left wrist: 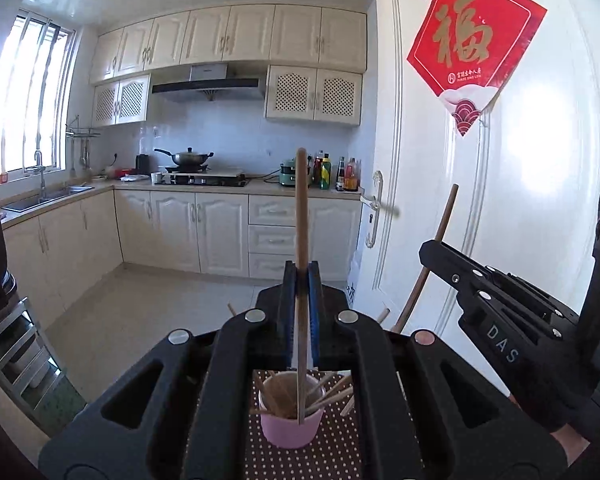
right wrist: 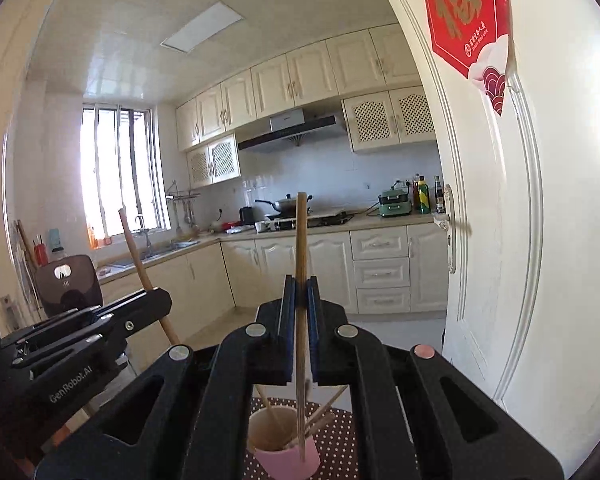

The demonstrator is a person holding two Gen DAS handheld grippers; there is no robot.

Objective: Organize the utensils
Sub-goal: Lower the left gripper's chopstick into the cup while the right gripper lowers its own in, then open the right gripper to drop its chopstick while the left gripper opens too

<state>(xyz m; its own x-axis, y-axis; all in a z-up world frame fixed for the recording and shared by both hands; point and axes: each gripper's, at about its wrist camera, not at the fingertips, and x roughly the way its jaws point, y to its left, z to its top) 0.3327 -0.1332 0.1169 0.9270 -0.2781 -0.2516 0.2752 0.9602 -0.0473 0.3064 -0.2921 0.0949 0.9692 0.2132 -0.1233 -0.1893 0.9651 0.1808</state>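
My left gripper [left wrist: 301, 270] is shut on a wooden chopstick [left wrist: 301, 208] held upright, its lower end hanging over a pink cup [left wrist: 291, 426] that holds several chopsticks. My right gripper [right wrist: 299, 282] is shut on another wooden chopstick [right wrist: 301, 240], also upright, its tip down by the same pink cup [right wrist: 288, 460]. The cup stands on a brown polka-dot mat [left wrist: 332, 448]. Each gripper shows in the other's view: the right gripper [left wrist: 428, 250] at the right with its chopstick [left wrist: 446, 216], the left gripper [right wrist: 162, 298] at the left with its chopstick [right wrist: 134, 246].
A white door [left wrist: 500, 200] with a red paper decoration [left wrist: 474, 52] stands close on the right. Beyond is a kitchen with a counter [left wrist: 260, 188], stove and wok [left wrist: 188, 158], sink [left wrist: 48, 196]. A metal rack [left wrist: 16, 356] and dark appliance [right wrist: 70, 282] are at the left.
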